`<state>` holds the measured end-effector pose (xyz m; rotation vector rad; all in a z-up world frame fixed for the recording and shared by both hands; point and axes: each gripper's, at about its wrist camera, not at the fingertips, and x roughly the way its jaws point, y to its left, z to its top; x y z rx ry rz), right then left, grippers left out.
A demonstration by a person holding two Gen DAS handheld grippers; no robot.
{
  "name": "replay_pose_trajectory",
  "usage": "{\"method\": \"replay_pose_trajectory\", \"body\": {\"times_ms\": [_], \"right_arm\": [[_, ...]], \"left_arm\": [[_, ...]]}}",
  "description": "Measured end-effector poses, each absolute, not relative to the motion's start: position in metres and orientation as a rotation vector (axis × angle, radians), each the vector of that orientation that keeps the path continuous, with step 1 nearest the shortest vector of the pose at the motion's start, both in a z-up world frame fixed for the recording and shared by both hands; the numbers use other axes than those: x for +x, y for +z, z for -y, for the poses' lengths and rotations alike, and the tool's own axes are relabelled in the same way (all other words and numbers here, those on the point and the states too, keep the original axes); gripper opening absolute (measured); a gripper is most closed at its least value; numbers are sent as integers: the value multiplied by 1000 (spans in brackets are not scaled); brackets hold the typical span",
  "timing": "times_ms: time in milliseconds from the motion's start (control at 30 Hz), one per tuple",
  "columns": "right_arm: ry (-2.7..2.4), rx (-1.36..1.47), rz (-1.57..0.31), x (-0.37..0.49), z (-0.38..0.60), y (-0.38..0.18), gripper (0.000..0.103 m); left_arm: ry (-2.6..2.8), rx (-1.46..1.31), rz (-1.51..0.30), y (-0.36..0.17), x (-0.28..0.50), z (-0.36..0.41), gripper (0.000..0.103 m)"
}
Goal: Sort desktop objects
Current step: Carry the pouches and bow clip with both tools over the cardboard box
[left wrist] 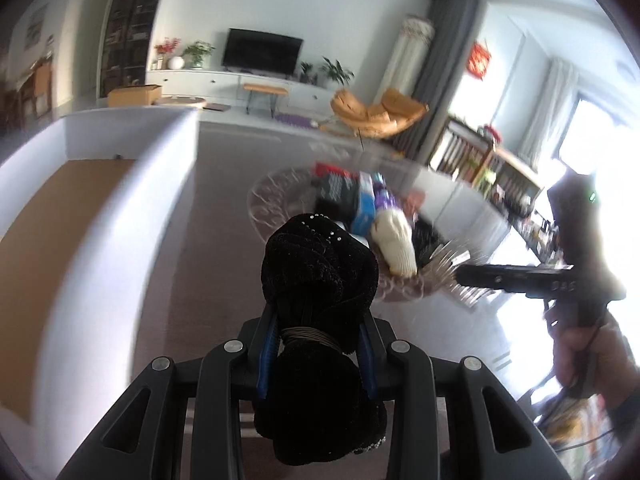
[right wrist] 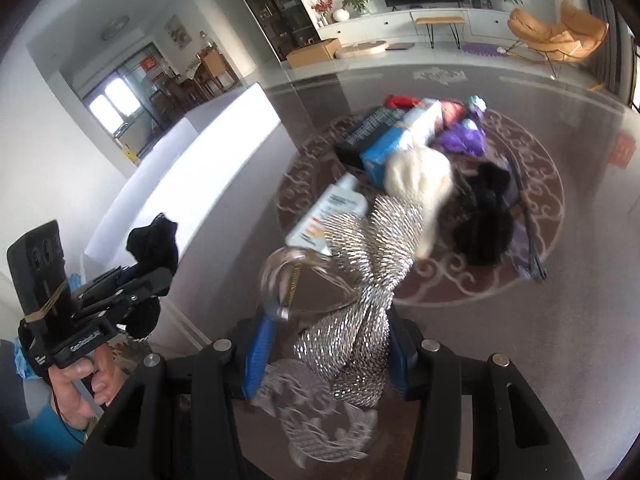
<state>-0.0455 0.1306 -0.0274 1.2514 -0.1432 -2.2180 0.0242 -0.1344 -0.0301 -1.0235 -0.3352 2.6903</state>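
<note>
A heap of mixed things sits on the glass bench [right wrist: 580, 300]: a fluffy white plush [right wrist: 420, 180], a blue carton [right wrist: 384, 148], purple cloth [right wrist: 460, 140], a white bottle [right wrist: 332, 216]. A white box wall [left wrist: 120, 208] stands to one side. The left gripper [left wrist: 316, 344] has its jaws pinching a black velvety bow [left wrist: 320, 272] (wire-wrapped at its waist), lifted above the bench. The right gripper [right wrist: 324, 356] has its jaws clamped on a silver sequinned bow [right wrist: 360, 308].

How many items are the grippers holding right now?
2. The left gripper is clamped on a black fuzzy item; the right gripper is clamped on a silver sequined item. Nothing else looks held.
</note>
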Motion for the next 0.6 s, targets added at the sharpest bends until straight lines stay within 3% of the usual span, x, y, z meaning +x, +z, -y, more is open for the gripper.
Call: {"method": "replay_pose_trajectory", "body": {"times_ms": [400,467,500,600], "right_arm": [[-2093,949,-32,-44,54,56,49],[-2120,992,-43,-58,51,47,76],[-2131,1008,-33,-63,43,39,95],[-2224,1162,-61,-83,18,-5,100]], "left_arm": [[2979,-953,437,42,65,297,33],[2994,-946,431,45,73,306,33],[2992,-942,435,44,78,308,33],[2983,-935,441,42,88,307,33]]}}
